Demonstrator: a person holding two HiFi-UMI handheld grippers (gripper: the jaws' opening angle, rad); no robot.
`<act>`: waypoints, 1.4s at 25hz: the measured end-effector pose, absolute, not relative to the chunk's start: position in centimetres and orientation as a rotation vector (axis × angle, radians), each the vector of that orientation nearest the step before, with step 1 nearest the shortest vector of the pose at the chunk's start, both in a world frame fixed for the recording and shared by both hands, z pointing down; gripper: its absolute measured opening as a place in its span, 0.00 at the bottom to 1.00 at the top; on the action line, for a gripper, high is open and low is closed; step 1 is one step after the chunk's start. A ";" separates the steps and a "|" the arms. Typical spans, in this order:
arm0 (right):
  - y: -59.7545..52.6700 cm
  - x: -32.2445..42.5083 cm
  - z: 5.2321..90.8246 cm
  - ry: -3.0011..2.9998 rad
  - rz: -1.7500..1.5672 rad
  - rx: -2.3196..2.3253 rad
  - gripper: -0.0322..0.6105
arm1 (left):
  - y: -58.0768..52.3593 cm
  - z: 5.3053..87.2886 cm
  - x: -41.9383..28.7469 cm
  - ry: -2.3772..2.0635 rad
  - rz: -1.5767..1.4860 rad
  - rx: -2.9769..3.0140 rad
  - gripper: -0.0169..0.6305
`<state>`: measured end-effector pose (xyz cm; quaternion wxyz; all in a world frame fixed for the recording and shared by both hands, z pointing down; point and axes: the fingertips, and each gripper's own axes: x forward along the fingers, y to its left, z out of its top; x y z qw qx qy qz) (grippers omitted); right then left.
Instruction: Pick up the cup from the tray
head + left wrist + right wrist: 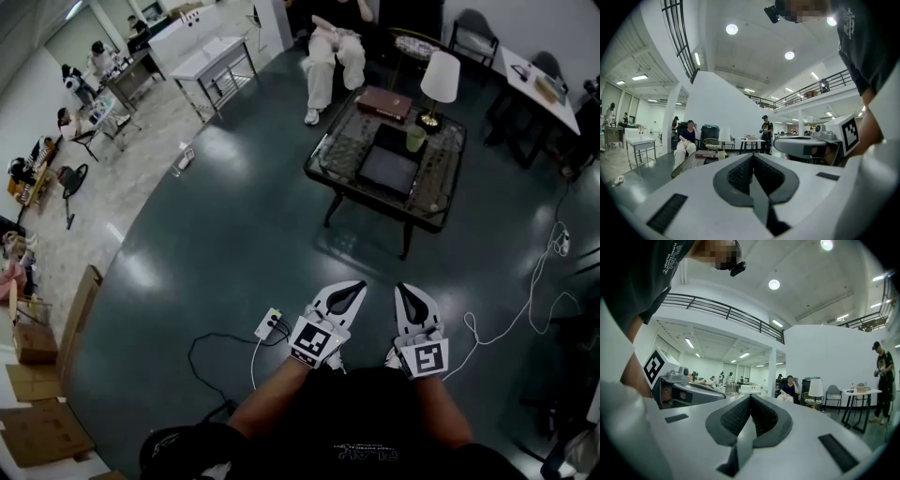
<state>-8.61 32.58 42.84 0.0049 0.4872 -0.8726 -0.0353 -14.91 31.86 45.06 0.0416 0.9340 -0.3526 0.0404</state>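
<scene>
I hold the left gripper (345, 295) and right gripper (412, 302) with jaws fully together, both empty. The cup (415, 139) stands near the tray (387, 170) on the glass table (441, 202), well apart from both.

Pale green cup (415, 140), black tray (387, 170)
</scene>
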 end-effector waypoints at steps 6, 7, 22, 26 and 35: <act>32.7 -10.1 43.1 -2.644 -0.098 1.565 0.07 | 31.5 45.0 -16.8 -1.047 0.130 2.880 0.04; 32.7 -10.2 43.2 -2.624 -0.091 1.563 0.07 | 31.4 44.9 -17.0 -1.043 0.126 2.881 0.04; 28.0 -7.6 43.1 -2.619 -0.110 1.623 0.07 | 26.9 45.2 -15.5 -1.028 0.136 2.891 0.04; 25.7 -6.7 43.2 -2.620 -0.094 1.606 0.07 | 24.7 45.2 -14.2 -1.034 0.137 2.880 0.04; 21.4 -4.3 43.6 -2.634 -0.080 1.594 0.07 | 20.0 44.6 -11.9 -1.055 0.102 2.838 0.04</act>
